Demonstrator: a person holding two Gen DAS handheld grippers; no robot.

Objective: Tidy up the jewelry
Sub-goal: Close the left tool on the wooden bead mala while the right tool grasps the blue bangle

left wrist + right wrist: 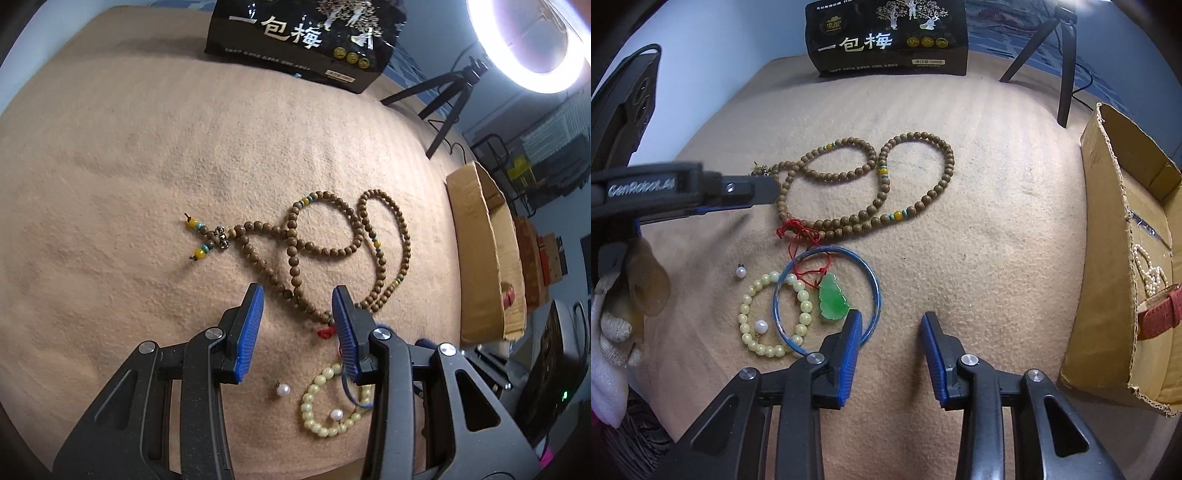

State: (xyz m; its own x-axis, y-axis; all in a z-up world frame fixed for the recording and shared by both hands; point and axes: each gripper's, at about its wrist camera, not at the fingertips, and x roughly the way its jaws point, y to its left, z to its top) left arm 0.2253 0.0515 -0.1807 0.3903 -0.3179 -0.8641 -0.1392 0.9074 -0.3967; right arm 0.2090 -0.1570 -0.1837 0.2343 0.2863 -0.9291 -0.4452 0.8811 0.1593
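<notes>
A long brown wooden bead necklace (334, 254) (871, 192) lies looped on the tan cloth. My left gripper (297, 314) is open just above its near loop; it also shows in the right wrist view (753, 192). Below lie a cream bead bracelet (772, 314) (314, 402), a blue bangle (877, 291), a green jade pendant (833, 299) on red cord and two loose pearls (740, 272) (761, 325). My right gripper (891, 323) is open and empty, its left finger beside the bangle and pendant.
A cardboard box (1108, 236) (476, 251) at the right holds a pearl strand (1150, 273) and a red strap (1163, 310). A black snack bag (886, 37) (306, 40) stands at the back. A tripod (1063, 62) and ring light (524, 40) stand back right.
</notes>
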